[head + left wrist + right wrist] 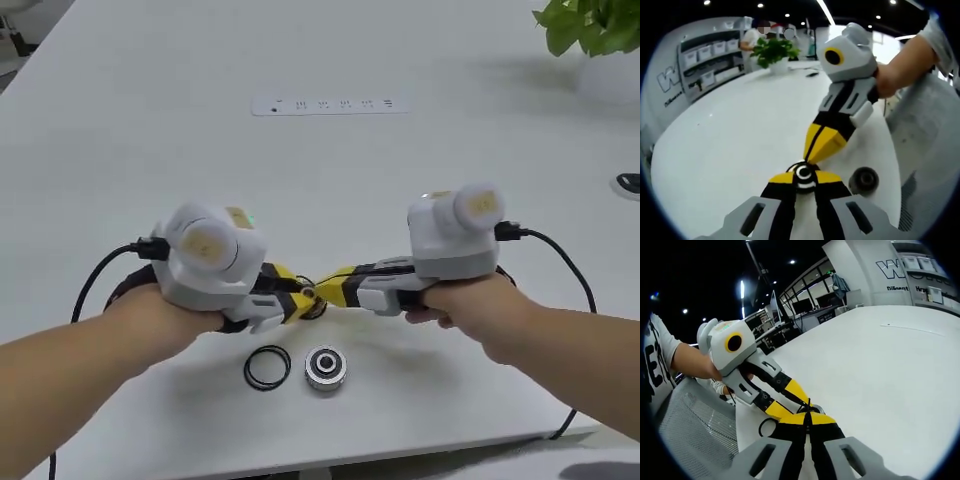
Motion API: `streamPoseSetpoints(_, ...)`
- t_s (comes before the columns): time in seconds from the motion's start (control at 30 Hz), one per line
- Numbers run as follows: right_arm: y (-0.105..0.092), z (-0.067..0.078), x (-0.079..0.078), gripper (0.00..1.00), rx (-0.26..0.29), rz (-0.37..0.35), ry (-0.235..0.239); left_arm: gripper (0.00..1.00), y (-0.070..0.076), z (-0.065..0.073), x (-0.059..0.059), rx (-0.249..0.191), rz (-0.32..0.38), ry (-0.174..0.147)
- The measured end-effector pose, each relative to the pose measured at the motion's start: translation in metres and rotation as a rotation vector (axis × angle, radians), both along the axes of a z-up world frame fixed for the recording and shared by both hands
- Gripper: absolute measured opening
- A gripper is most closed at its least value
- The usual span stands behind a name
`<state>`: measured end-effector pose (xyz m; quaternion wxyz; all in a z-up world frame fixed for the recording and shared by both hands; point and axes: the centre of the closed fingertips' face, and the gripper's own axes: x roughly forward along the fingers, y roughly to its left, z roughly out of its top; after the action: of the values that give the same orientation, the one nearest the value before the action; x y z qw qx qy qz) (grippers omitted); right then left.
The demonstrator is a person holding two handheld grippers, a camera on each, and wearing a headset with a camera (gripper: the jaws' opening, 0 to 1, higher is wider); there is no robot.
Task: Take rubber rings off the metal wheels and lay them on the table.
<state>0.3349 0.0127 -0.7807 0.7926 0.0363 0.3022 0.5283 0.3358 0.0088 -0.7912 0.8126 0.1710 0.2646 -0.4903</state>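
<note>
My left gripper (298, 298) is shut on a small metal wheel (803, 174), held just above the white table (400, 170). My right gripper (326, 292) meets it tip to tip from the right, its jaws shut on the thin black rubber ring (806, 408) at the wheel's rim. In the left gripper view the right gripper (808, 158) comes in from the upper right. Under the grippers, near the front edge, lie loose black rubber rings (267, 367) and, to their right, a bare metal wheel (325, 368), also visible as the wheel (863, 181) and the ring (767, 427).
A white power strip (330, 105) lies flat at the table's far middle. A green plant (590, 25) stands at the far right corner, and a dark object (628, 185) sits at the right edge. Black cables trail from both grippers.
</note>
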Motion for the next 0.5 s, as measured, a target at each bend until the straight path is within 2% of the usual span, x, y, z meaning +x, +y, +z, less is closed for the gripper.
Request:
streamPoseSetpoints(0.03,0.000,0.001,0.000,0.00,0.002,0.000,0.002,0.18,0.000,0.001,-0.003,-0.004,-0.014,0.009)
streamPoseSetpoints(0.17,0.000,0.003,-0.001,0.00,0.006,0.000,0.002,0.24,-0.001,0.007,-0.010,-0.023,-0.028,0.010)
streamPoseSetpoints(0.5,-0.004,0.012,0.001,0.00,0.038,-0.005,0.000,0.30,0.004,0.026,-0.013,-0.086,-0.023,-0.005)
